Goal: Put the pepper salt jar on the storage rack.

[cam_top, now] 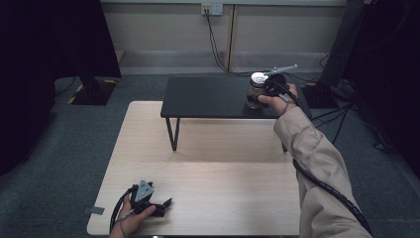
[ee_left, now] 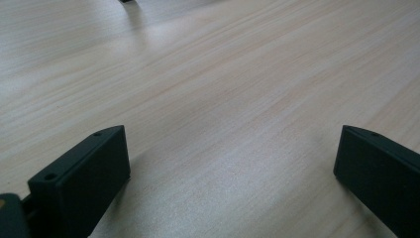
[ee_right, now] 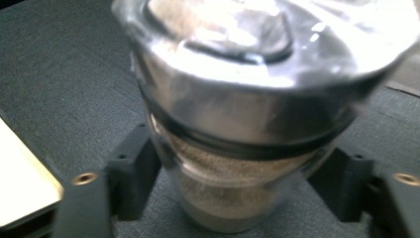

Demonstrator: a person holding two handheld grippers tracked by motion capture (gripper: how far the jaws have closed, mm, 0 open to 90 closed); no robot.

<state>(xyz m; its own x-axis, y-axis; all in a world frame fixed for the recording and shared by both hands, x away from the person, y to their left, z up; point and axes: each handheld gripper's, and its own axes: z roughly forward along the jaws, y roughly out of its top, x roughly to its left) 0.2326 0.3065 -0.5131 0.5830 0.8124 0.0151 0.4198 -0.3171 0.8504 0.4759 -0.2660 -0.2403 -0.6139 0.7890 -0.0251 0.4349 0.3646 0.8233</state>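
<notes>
Standing on either side of a jar [ee_right: 237, 134], the right gripper's [ee_right: 237, 193] black jaws bracket its lower body in the right gripper view; the picture is blurred there, so whether the pads press on the glass or stand just off it I cannot tell. The jar is clear-walled and round, tapering a little downward, with a shiny, domed lid, a dark ring below the rim and a pale brown, grainy filling. It stands upright on a black shelf [cam_top: 208, 96], a flat matt board with a fine-grained surface, raised on thin dark legs.

In the high view the right gripper [cam_top: 270, 89] and jar [cam_top: 256, 91] sit near the shelf's right end, close to its front edge, with the hand and beige sleeve reaching in from the right. The rest of the shelf top stretches bare to the left.

The left gripper [cam_top: 166, 203] rests low near the front left corner of the table [cam_top: 208, 168], jaws spread wide with nothing between them. Its own view shows the two blocky black fingers [ee_left: 86, 173] well apart over pale, straight-grained wood [ee_left: 223, 99]. Between that gripper and the shelf legs lies a broad open stretch of tabletop, running to the right edge.
</notes>
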